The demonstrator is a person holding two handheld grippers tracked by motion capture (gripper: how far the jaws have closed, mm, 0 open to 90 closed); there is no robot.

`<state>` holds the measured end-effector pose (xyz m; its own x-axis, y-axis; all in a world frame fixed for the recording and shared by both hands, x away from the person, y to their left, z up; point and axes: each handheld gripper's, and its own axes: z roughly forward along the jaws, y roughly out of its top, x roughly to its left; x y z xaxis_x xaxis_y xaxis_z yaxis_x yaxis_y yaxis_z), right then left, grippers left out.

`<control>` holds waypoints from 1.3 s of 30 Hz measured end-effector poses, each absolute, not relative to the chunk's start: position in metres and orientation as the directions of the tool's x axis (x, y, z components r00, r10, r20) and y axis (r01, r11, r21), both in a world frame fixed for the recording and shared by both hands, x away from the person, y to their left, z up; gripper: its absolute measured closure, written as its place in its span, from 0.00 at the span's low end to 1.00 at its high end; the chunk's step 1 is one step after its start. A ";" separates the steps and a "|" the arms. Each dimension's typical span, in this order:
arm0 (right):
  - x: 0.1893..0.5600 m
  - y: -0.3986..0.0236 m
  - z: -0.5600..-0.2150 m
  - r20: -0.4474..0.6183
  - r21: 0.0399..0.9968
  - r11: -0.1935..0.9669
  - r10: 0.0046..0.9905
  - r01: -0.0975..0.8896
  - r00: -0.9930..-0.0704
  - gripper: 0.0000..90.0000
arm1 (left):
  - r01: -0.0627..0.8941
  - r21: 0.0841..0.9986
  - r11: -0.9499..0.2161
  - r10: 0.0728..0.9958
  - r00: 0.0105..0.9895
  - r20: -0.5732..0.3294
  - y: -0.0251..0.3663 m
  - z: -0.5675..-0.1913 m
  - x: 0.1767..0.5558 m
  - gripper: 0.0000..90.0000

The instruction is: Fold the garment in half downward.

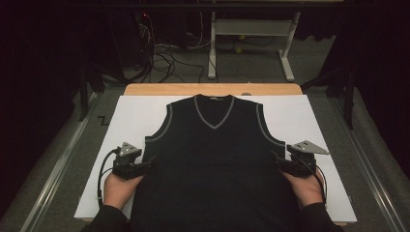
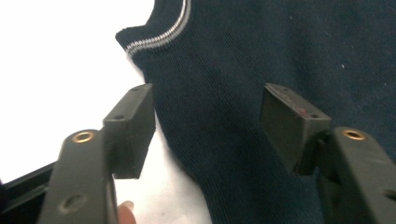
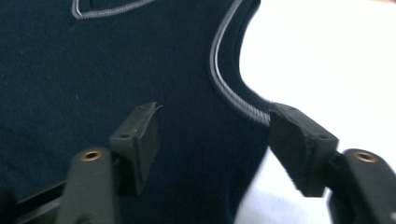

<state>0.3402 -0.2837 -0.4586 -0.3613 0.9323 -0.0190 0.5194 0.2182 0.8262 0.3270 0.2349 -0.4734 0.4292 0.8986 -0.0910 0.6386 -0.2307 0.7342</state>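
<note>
While both jaws stand spread, left gripper [image 1: 147,166] and right gripper [image 1: 279,162] straddle the vest's [image 1: 215,159] side edges.

— What's the vest [image 1: 215,159] made of?

— Dark knitted cloth, matt, with a fine ribbed grain; paler woven piping runs along the neck and armholes.

— And under it?

— A white sheet [image 1: 130,121], smooth and flat like paper or board, over a surface [image 1: 145,90] whose far edge looks like pale wood.

— The left tongs [image 2: 208,128]?

— Matt black plastic with brassy metal rivets. The right tongs [image 3: 212,140] look the same, pads slightly rough.
</note>
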 end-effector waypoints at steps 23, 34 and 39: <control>0.366 -0.285 -0.471 0.004 0.726 0.231 0.940 0.648 -0.340 0.69 | 0.705 0.663 -0.250 0.899 0.423 -0.110 0.232 -0.479 0.352 0.63; 0.362 -0.279 -0.470 -0.044 0.729 0.296 0.920 0.616 -0.390 0.95 | 0.671 0.703 -0.234 0.890 0.440 -0.123 0.238 -0.477 0.349 0.89; 0.357 -0.284 -0.463 -0.038 0.764 0.277 0.921 0.583 -0.387 0.95 | 0.631 0.752 -0.189 0.887 0.438 -0.144 0.246 -0.469 0.344 0.89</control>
<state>0.3570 -0.2839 -0.4634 -0.3869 0.9213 -0.0385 0.5828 0.2766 0.7641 0.3440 0.2455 -0.4689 0.4379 0.8874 -0.1441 0.6310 -0.1891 0.7524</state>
